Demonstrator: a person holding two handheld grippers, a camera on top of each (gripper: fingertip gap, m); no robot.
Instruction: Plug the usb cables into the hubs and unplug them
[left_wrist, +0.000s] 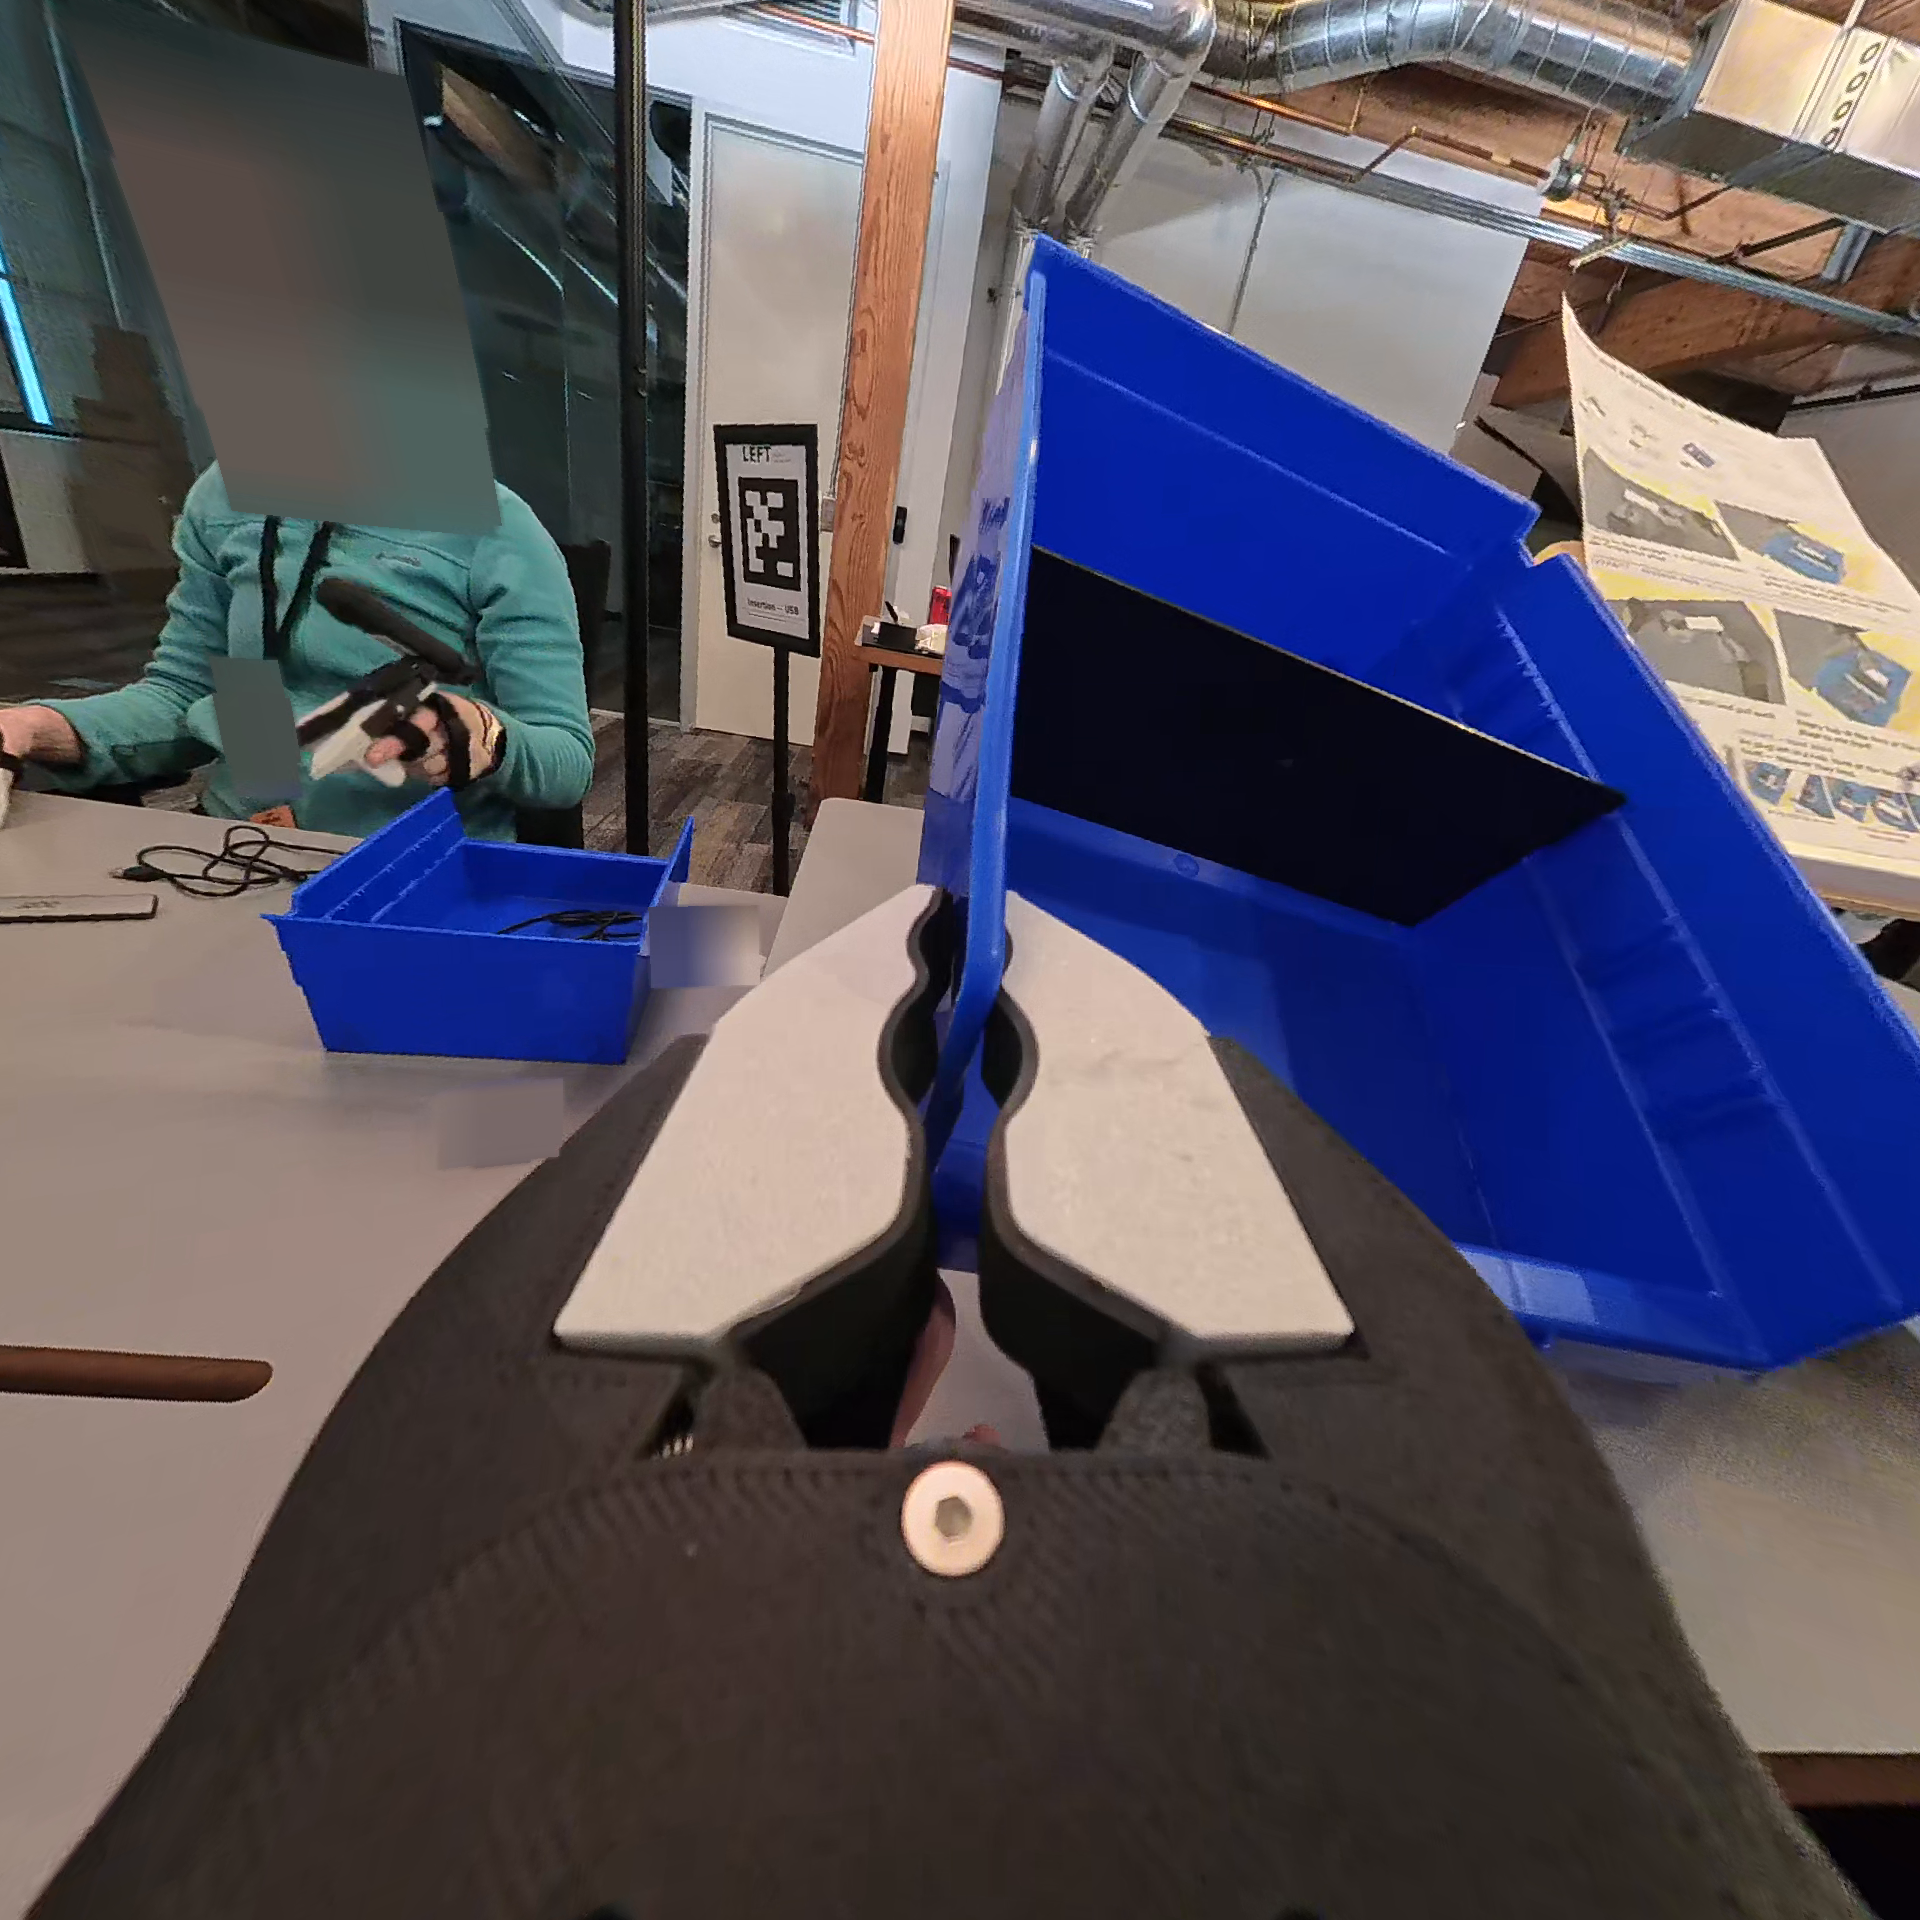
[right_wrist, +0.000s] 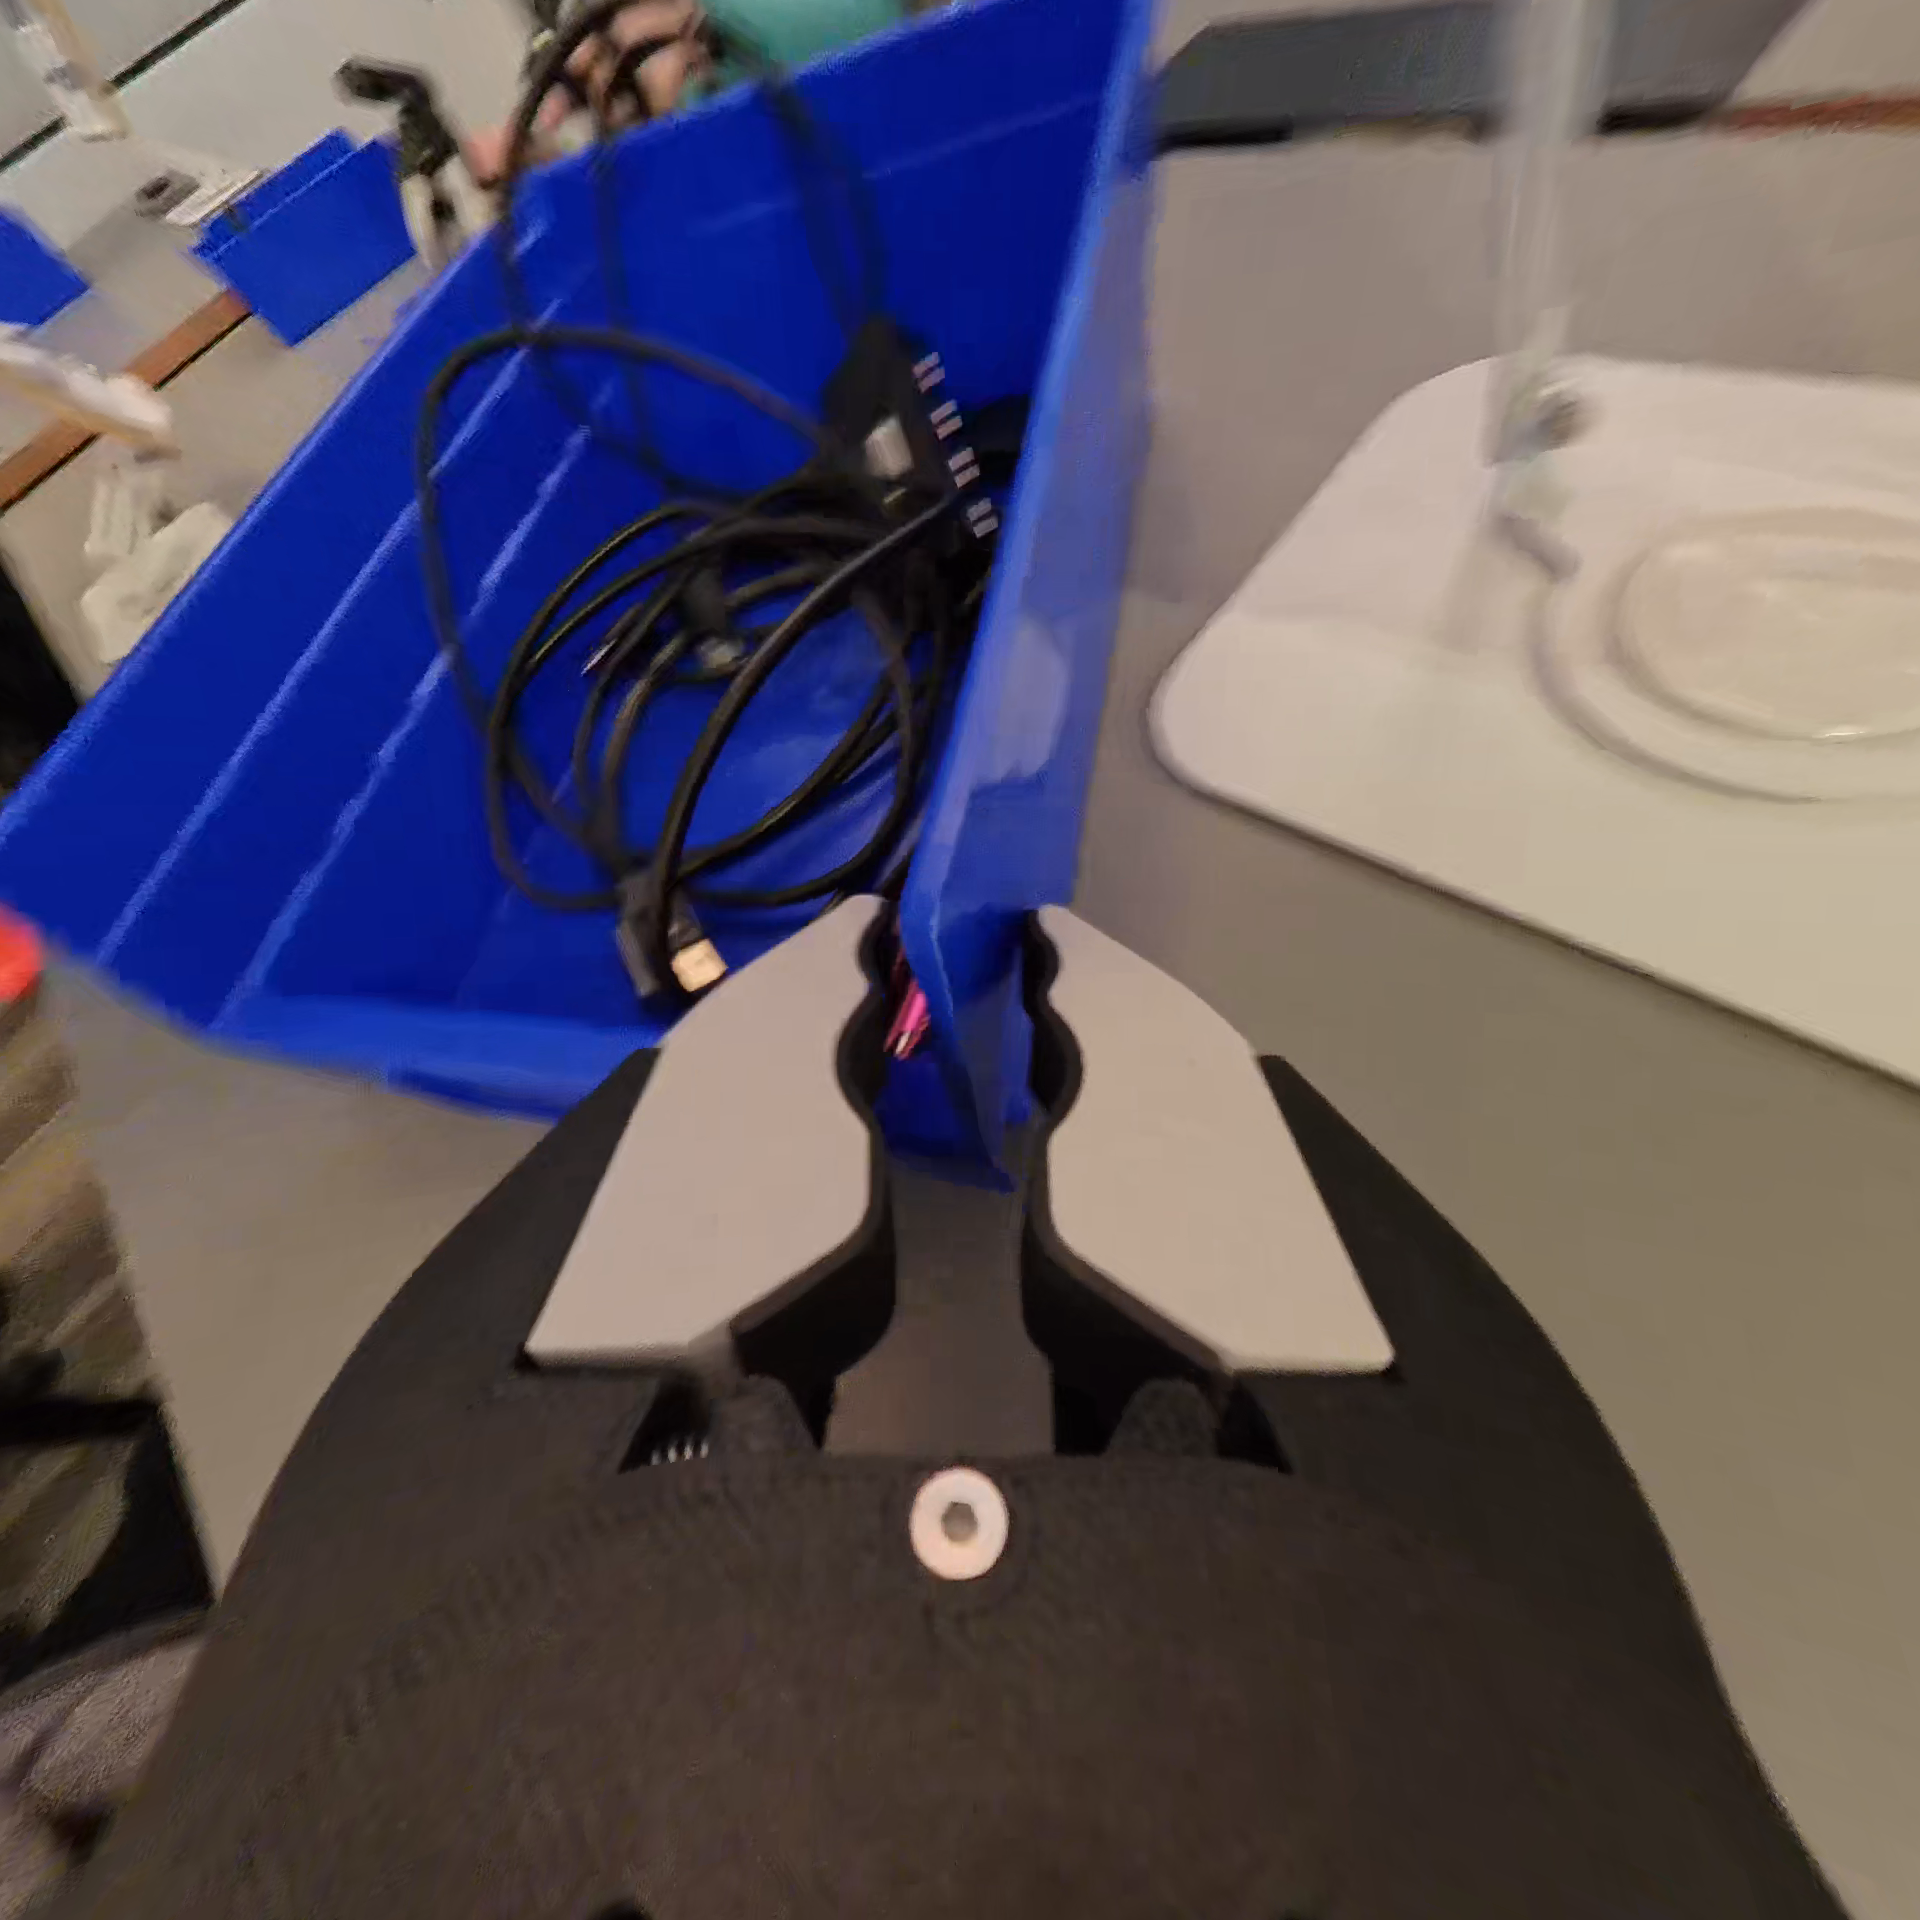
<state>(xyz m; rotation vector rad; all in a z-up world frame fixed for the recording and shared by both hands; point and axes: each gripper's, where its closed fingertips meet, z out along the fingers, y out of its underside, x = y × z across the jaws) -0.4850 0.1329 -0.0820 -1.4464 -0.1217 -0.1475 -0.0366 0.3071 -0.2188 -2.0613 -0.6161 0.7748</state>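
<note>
A large blue bin (left_wrist: 1299, 499) is tilted up off the grey table (left_wrist: 208, 1195). My left gripper (left_wrist: 971, 935) is shut on one of its thin side walls. A black panel (left_wrist: 1278, 758) lies across the inside. In the right wrist view my right gripper (right_wrist: 961, 925) grips another wall of the blue bin (right_wrist: 312, 727). Inside lie tangled black USB cables (right_wrist: 707, 623) and a black hub (right_wrist: 894, 416) with a row of ports. Two USB plugs (right_wrist: 691, 961) lie near my left finger. A pink connector (right_wrist: 906, 1023) shows between the fingers. This view is blurred.
A smaller blue bin (left_wrist: 468, 977) holding a black cable stands at the left, with another cable (left_wrist: 218, 862) beside it. A person in teal (left_wrist: 416, 623) sits behind it with a gripper. A sign stand (left_wrist: 767, 540), a paper poster (left_wrist: 1745, 644) and a white base (right_wrist: 1558, 727) stand nearby.
</note>
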